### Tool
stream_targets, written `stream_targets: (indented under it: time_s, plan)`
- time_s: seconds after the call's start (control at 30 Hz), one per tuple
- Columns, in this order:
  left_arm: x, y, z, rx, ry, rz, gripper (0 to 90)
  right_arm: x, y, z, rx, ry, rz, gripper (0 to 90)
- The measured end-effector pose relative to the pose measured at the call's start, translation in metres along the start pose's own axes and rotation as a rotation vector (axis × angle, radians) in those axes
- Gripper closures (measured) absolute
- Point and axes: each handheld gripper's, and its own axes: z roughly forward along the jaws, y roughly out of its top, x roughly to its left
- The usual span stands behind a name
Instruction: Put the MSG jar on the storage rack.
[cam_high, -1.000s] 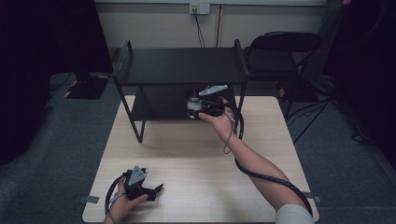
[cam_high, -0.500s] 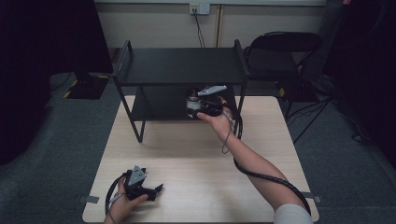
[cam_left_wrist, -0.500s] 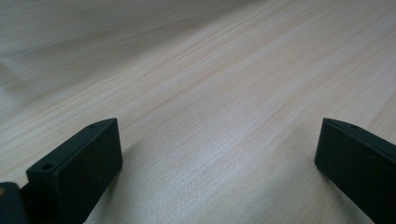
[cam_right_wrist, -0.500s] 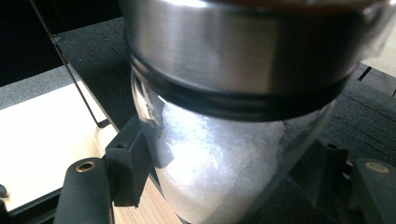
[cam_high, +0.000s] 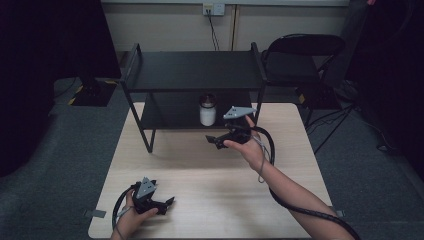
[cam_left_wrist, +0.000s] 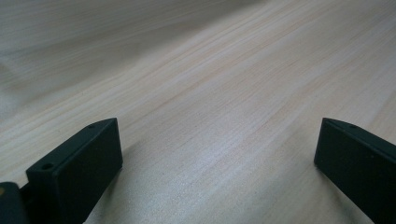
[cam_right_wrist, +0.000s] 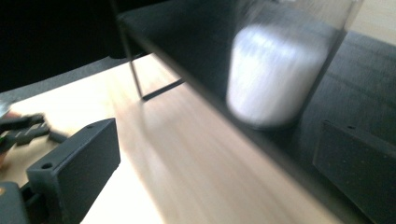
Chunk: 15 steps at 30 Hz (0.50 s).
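Two-tier rack (cam_high: 192, 70) at the far middle of the surface (cam_high: 210, 165). Jar (cam_high: 207, 110) upright on the rack's lower shelf, right of its centre. Right tongs (cam_high: 214, 140) just in front of the rack, near the jar, apart from it. Left tongs (cam_high: 167, 203) well in front of the rack, toward its left end. Chair (cam_high: 300, 60) right of the rack, beyond the surface.

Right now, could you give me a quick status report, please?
Left gripper open, low over the table. Right gripper open, empty, beside the black shelf. White jar with dark lid upright on lower shelf.
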Motion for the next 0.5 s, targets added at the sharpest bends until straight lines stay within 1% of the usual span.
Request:
stream_targets:
  time_s: [0.03, 0.07, 0.1, 0.13, 0.2, 0.23, 0.27, 0.3, 0.37, 0.4, 0.43, 0.5]
  plan:
    - [0.0, 0.001, 0.0, 0.003, 0.002, 0.005, 0.1, 0.001, -0.005, -0.005, -0.002, 0.017, -0.004, 0.0]
    - [0.0, 0.001, 0.0, 0.003, 0.002, 0.005, 0.1, 0.001, -0.005, -0.005, -0.002, 0.017, -0.004, 0.0]
    - [0.0, 0.001, 0.0, 0.006, 0.003, 0.013, 0.1, 0.004, -0.013, -0.014, 0.001, 0.039, -0.025, 0.0]
    - [0.0, 0.002, 0.001, 0.008, 0.003, 0.017, 0.1, 0.006, -0.017, -0.018, 0.004, 0.042, -0.039, 0.0]
    - [0.001, 0.001, 0.001, 0.004, 0.0, 0.012, 0.1, 0.011, -0.026, -0.025, 0.002, 0.046, -0.04, 0.0]
    - [0.001, 0.001, 0.001, 0.004, 0.0, 0.012, 0.1, 0.011, -0.026, -0.025, 0.002, 0.046, -0.04, 0.0]
    - [0.001, 0.001, 0.001, 0.003, -0.001, 0.011, 0.1, 0.012, -0.034, -0.031, 0.009, 0.073, -0.038, 0.0]
    - [-0.001, 0.002, 0.001, 0.006, 0.004, 0.016, 0.1, 0.014, -0.039, -0.034, 0.012, 0.077, -0.044, 0.0]
    - [-0.001, 0.002, 0.001, 0.007, 0.004, 0.015, 0.0, 0.019, -0.046, -0.038, 0.028, 0.081, -0.053, 0.0]
    - [-0.001, 0.002, 0.001, 0.007, 0.004, 0.015, 0.1, 0.019, -0.046, -0.038, 0.028, 0.081, -0.053, 0.0]
    - [0.0, 0.002, 0.001, 0.007, 0.003, 0.015, 0.1, 0.026, -0.054, -0.042, 0.049, 0.078, -0.07, 0.0]
    - [0.0, 0.002, 0.001, 0.006, 0.004, 0.015, 0.1, 0.034, -0.062, -0.046, 0.076, 0.066, -0.113, 0.0]
